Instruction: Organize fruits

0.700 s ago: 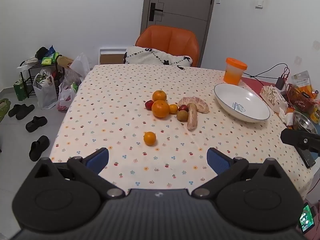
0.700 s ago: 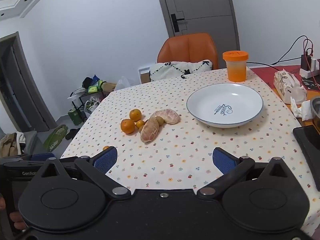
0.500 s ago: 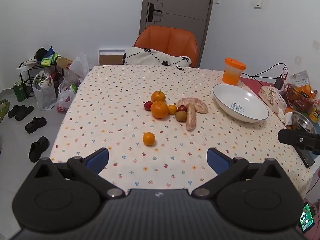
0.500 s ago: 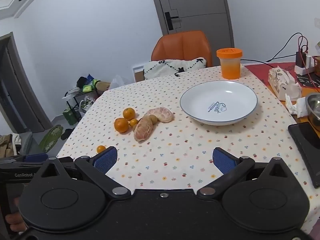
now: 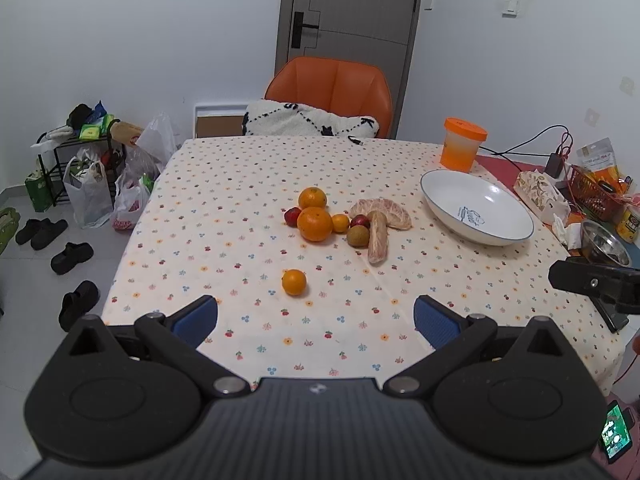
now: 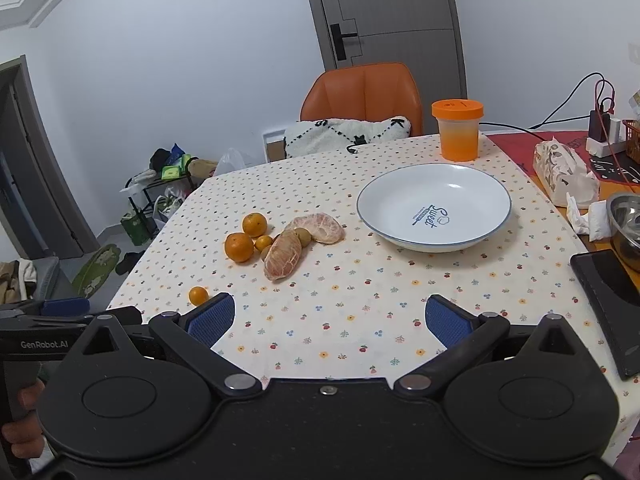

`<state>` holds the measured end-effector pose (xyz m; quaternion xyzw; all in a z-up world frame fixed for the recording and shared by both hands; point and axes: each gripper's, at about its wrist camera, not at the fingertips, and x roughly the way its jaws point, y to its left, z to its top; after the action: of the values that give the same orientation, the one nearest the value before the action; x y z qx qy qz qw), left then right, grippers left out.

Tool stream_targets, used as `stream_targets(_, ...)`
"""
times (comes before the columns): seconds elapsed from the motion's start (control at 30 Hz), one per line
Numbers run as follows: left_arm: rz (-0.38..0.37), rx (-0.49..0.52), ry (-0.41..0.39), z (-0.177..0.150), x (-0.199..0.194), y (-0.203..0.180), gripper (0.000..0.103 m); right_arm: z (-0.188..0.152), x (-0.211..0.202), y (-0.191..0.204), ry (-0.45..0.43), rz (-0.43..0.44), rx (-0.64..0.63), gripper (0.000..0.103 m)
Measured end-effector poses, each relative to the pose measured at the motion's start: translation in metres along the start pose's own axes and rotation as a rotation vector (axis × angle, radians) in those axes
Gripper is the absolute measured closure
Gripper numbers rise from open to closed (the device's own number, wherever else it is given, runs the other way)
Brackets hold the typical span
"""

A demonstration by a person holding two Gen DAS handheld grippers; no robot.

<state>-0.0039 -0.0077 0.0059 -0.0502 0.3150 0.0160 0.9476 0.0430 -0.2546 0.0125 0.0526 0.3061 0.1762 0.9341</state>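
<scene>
The left gripper (image 5: 316,320) hangs low over the near edge of the table (image 5: 224,184). Its blue fingers (image 5: 196,318) are spread wide apart and hold nothing. The right gripper (image 6: 326,318) is the same: fingers (image 6: 444,320) wide open, nothing between them. I think both are held open and back like this so the person can look over the fruit and choose a piece first.

One small orange (image 5: 294,282) sits alone, just ahead of the left fingers and a bit toward the left one. It is the closest fruit, so it looks like the easy first pick. The rest of the fruit is in a pile (image 5: 340,226) farther ahead, past the small orange: two bigger oranges, a tiny one, some red and brown little fruits, and two peeled pomelo pieces. They all touch or nearly touch.

The white bowl (image 6: 434,204) is empty. It sits ahead of the right fingers, off toward the right one, well apart from the pile. I guess the fruit is meant to go in there, so nothing has been sorted yet.

Compared with a moment ago, both grippers have drifted back and a little sideways, so the fruit looks slightly farther off. The fingers have stayed just as open. No fruit has moved.
</scene>
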Motion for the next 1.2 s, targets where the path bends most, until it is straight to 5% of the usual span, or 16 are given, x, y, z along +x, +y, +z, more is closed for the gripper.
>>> stream_targets(1.2, -0.004, -0.017, -0.005, 0.0006, -0.0027, 0.0052, 0.0, -0.0009, 0.0005, 0.0068, 0.008, -0.016, -0.047, 0.0)
